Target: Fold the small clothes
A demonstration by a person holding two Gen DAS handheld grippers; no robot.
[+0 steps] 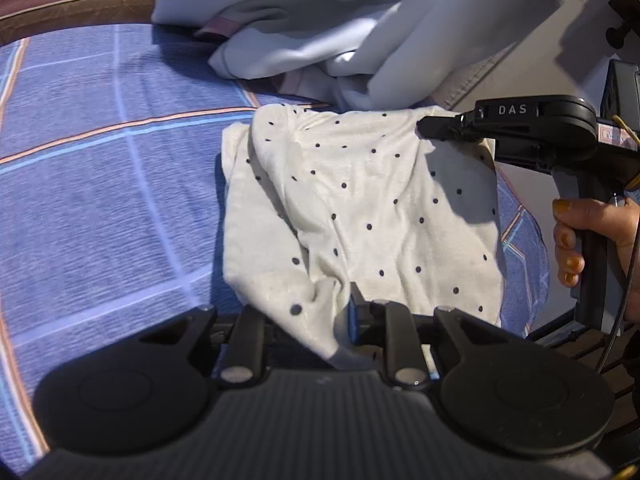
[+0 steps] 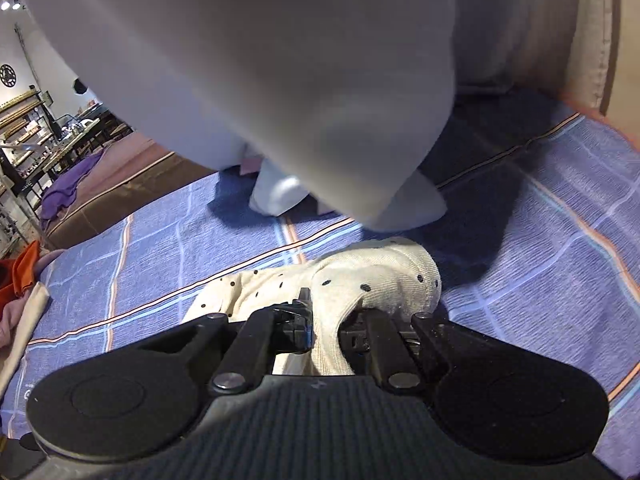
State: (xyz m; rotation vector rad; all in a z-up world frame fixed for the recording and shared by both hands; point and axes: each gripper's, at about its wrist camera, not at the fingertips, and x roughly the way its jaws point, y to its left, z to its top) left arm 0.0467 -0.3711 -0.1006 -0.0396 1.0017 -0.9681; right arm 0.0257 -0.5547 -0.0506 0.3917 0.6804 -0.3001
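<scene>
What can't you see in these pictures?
- Left tool, left wrist view: its fingertips, wrapped in the cream black-dotted cotton garment.
- Right tool, right wrist view: its tips, buried in that garment.
- Pale grey cloth pile: what garments it holds; blurred, cut off by the top edge.

The pale grey cloth [image 2: 260, 80] runs off the top edge, so no idea what it is. The spotted garment [image 2: 360, 280] covers the right tongs' [image 2: 325, 330] tips, and the shelves [image 2: 36, 136] are too tiny to read.

My left gripper [image 1: 344, 320] is matt black ribbed plastic with shiny metal pins, the dotted garment [image 1: 360, 200] is soft cream knit cloth, the blue checked sheet [image 1: 100, 180] crinkled woven fabric, the pale grey cloth [image 1: 320, 20] smooth.
</scene>
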